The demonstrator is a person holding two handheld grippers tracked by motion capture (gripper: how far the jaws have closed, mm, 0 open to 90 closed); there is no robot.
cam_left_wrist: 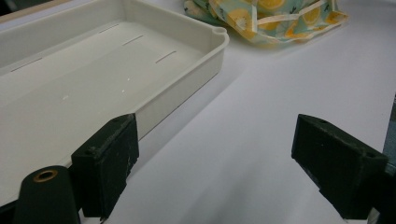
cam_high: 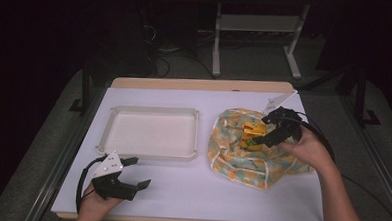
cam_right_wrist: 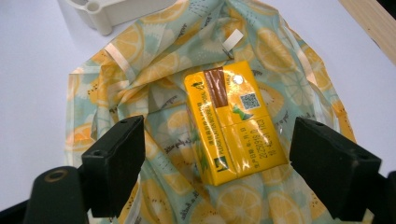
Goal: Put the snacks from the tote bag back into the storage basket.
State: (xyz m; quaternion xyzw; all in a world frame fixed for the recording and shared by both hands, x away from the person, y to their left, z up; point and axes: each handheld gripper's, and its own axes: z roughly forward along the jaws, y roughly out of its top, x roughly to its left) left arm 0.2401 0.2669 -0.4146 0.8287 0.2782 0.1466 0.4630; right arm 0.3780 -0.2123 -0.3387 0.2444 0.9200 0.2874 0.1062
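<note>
Jaws wide astride yellow carton (cam_right_wrist: 233, 122), barcode visible.

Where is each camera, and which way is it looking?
High view: above the table, looking down at the white tray and lemon-print bag; both forearms show.
Left gripper view: rides the left claw, facing the tray; its open jaws show.
Right gripper view: rides the right claw, facing the yellow carton.
All share the bag.
</note>
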